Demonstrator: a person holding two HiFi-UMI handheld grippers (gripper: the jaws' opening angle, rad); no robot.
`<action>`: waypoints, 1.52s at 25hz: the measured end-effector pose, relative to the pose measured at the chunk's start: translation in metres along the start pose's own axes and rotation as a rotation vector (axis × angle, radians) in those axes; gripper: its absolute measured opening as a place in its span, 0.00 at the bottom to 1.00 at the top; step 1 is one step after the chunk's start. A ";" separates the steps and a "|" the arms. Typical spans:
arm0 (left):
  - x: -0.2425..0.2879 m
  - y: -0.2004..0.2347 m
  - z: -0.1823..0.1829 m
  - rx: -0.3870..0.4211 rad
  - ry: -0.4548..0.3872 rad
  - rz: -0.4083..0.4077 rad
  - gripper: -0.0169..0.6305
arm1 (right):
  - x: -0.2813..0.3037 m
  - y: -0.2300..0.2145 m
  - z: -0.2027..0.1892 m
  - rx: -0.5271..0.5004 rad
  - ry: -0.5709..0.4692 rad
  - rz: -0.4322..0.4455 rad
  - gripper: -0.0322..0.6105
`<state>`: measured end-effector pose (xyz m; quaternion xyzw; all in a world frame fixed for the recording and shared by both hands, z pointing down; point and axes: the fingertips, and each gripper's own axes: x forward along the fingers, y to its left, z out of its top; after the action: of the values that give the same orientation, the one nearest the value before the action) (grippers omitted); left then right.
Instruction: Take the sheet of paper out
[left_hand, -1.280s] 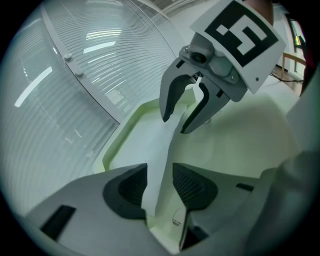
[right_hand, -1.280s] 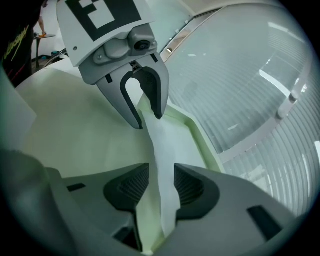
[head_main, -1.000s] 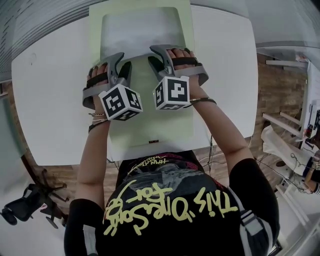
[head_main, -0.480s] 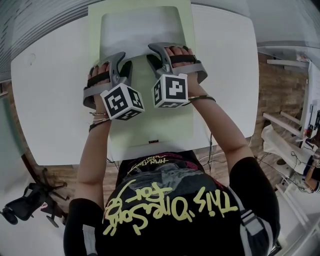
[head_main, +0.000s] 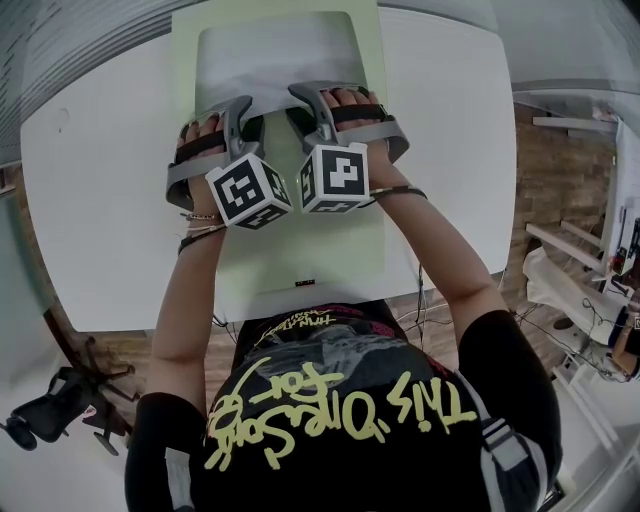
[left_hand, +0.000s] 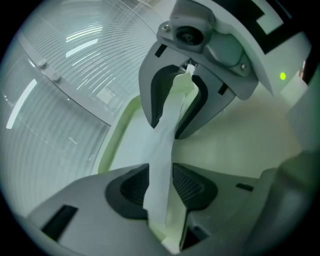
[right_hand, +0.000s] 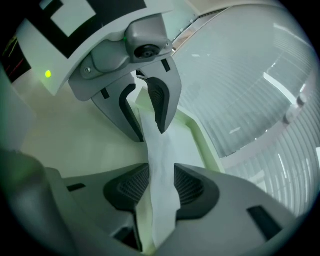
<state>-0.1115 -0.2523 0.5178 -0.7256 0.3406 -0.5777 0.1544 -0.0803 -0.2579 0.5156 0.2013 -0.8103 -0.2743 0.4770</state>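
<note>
A white sheet of paper (head_main: 275, 55) lies in a pale green folder (head_main: 300, 250) on the white table. Both grippers hold its near edge, side by side. My left gripper (head_main: 245, 128) is shut on the sheet (left_hand: 167, 130), which runs up between its pads (left_hand: 127, 192). My right gripper (head_main: 305, 115) is shut on the same edge (right_hand: 155, 145), pinched between its ribbed pads (right_hand: 192, 187). Each gripper view shows the other gripper facing it: the right gripper (left_hand: 175, 107) and the left gripper (right_hand: 145, 107). The strip of paper between them is raised and slightly twisted.
The white table (head_main: 100, 200) reaches well to the left and right of the folder. A ribbed glass wall (left_hand: 60, 75) stands beyond its far edge. A black office chair (head_main: 50, 410) is on the floor at lower left, and cluttered shelves (head_main: 600, 280) stand at the right.
Both grippers have shifted slightly away from the person and closer together, their marker cubes now almost touching. The sheet's near edge has risen with them.
</note>
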 end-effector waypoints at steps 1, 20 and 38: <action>0.000 0.000 0.000 -0.003 -0.001 -0.001 0.25 | 0.000 -0.001 0.000 0.005 -0.001 -0.002 0.27; 0.015 0.023 0.000 -0.030 0.033 0.029 0.21 | 0.012 -0.012 -0.001 0.017 0.023 -0.003 0.27; 0.017 0.024 -0.003 0.059 0.020 0.047 0.10 | 0.020 -0.012 0.002 -0.090 0.050 0.030 0.20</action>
<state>-0.1197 -0.2803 0.5164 -0.7066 0.3418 -0.5911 0.1858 -0.0902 -0.2786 0.5206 0.1742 -0.7879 -0.2981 0.5099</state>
